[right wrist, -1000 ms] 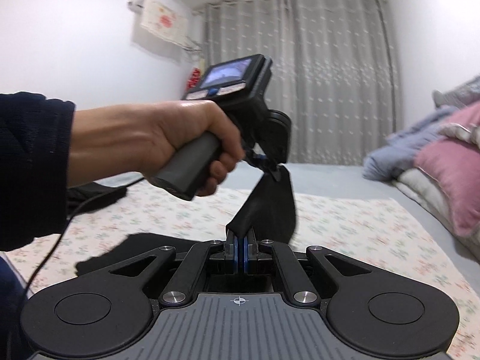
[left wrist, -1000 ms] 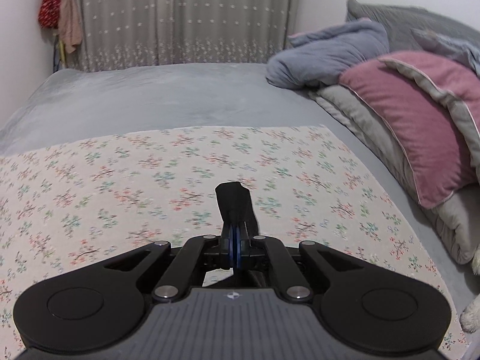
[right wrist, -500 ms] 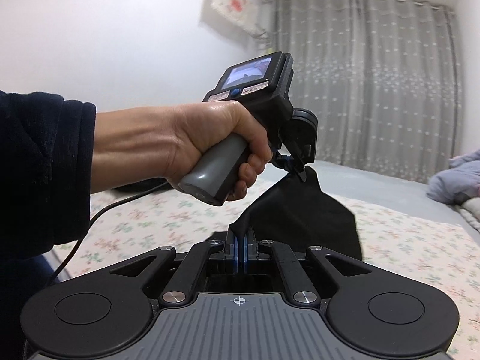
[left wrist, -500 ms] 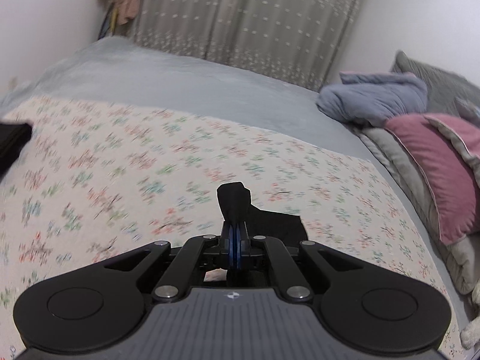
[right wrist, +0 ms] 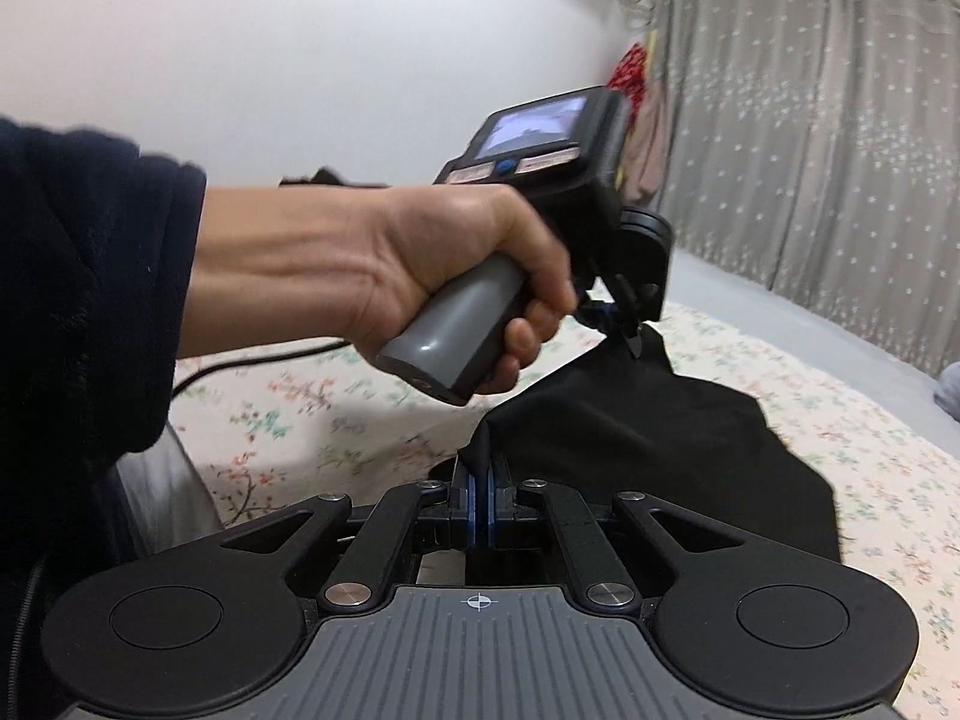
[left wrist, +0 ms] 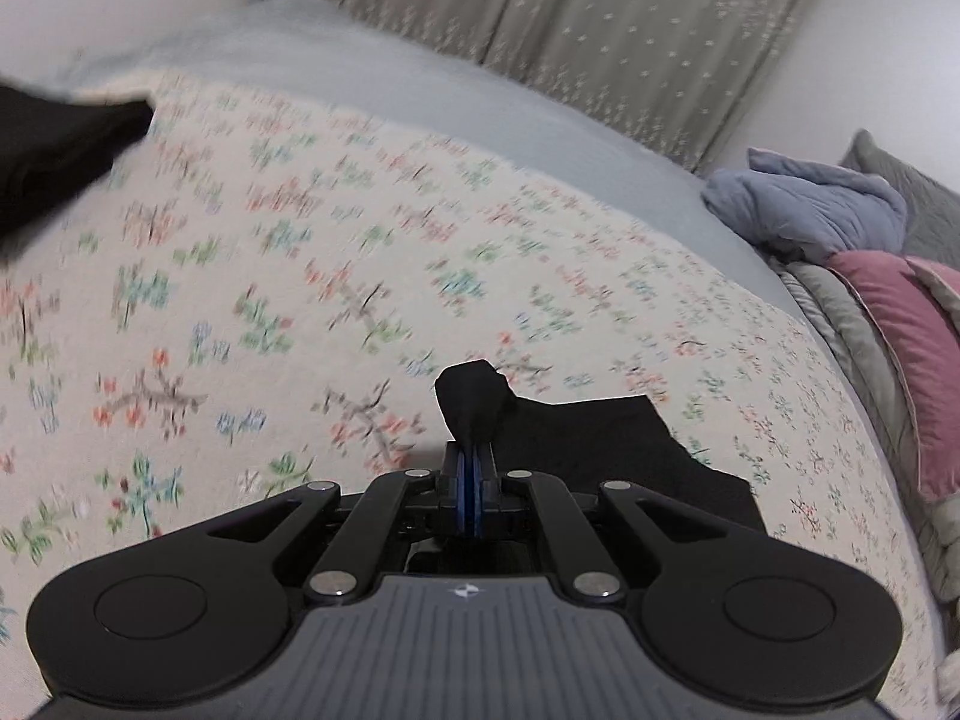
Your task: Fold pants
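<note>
You have the pants (right wrist: 690,438) pinched in both grippers, lifted off the bed (left wrist: 420,138) so the cloth hangs between them. Your left gripper (left wrist: 471,468) has its jaws pressed together on a bunched edge of black fabric that pokes up past the tips; the rest of that fold spreads to its right and lies close over the floral sheet (left wrist: 300,300). Your right gripper (right wrist: 480,498) is likewise clamped on a ridge of cloth, and from its camera your left hand (right wrist: 432,276) shows ahead and higher, its tool biting the same edge further along.

Holding two points on one edge keeps it taut — that is likely why the hands sit apart and at different heights, so the panel drapes flat instead of crumpling. The pictures are blurred, which suggests a swing in progress, probably carrying this edge across the sheet to lay it over another part. A second dark mass (left wrist: 54,156) lies at the far left of the sheet; whether it belongs to the same pants cannot be told.

Keep both pinches firm — thin fabric can slip from narrow pads mid-swing.
</note>
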`<state>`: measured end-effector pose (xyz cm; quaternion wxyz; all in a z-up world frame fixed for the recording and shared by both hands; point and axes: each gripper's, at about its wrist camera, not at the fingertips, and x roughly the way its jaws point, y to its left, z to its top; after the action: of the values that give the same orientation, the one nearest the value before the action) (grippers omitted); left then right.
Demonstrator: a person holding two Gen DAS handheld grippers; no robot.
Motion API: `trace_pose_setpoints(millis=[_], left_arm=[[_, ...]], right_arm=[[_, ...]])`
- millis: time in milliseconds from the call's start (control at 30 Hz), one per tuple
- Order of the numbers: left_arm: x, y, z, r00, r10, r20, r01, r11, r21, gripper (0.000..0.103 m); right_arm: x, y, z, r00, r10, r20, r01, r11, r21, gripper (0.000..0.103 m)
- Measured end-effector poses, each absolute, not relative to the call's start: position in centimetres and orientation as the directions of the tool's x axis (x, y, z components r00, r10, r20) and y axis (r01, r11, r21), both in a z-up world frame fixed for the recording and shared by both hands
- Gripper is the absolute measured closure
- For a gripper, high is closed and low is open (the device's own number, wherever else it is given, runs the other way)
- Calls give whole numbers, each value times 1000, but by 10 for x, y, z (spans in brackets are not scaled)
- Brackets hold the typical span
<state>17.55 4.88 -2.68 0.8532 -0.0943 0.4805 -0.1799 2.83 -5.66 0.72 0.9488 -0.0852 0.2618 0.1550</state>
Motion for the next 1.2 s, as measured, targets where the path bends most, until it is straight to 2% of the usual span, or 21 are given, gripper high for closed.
trace_pose_setpoints(millis=[167, 500, 567, 633, 700, 733, 833, 967, 1033, 1167, 1200], left_arm=[[181, 46, -32, 455, -410, -791, 262, 910, -320, 89], [181, 38, -39, 477, -393, -786, 271, 917, -293, 88], [179, 41, -39, 481, -390, -785, 267, 918, -292, 85], [178, 44, -37, 488, -381, -786, 256, 923, -289, 75], [176, 49, -33, 498, -370, -785, 242, 928, -284, 63], [174, 53, -29, 508, -366, -779, 232, 930, -286, 60], [166, 64, -14, 544, -357, -760, 201, 934, -295, 58], [147, 74, 10, 590, -345, -730, 191, 938, -289, 54], [131, 74, 20, 591, -374, -714, 225, 927, -300, 54], [94, 56, 30, 536, -464, -706, 358, 882, -308, 54], [86, 48, 28, 513, -475, -715, 383, 872, -305, 57]], right_arm=[[35, -41, -2, 805, 217, -552, -338, 933, -125, 98], [40, -38, -10, 788, 205, -580, -316, 944, -96, 93], [40, -34, -11, 773, 224, -594, -337, 938, -84, 86], [38, -33, -7, 743, 285, -605, -383, 923, -36, 69], [35, -37, -1, 703, 362, -612, -433, 901, 36, 64], [33, -40, 4, 682, 401, -611, -459, 886, 69, 63], [22, -56, 18, 652, 474, -592, -506, 853, 126, 63], [16, -97, 32, 637, 521, -568, -478, 845, 239, 63], [18, -124, 39, 684, 483, -546, -419, 873, 248, 63], [32, -183, 35, 774, 311, -551, -206, 947, 246, 64], [36, -194, 30, 775, 275, -569, -154, 955, 252, 71]])
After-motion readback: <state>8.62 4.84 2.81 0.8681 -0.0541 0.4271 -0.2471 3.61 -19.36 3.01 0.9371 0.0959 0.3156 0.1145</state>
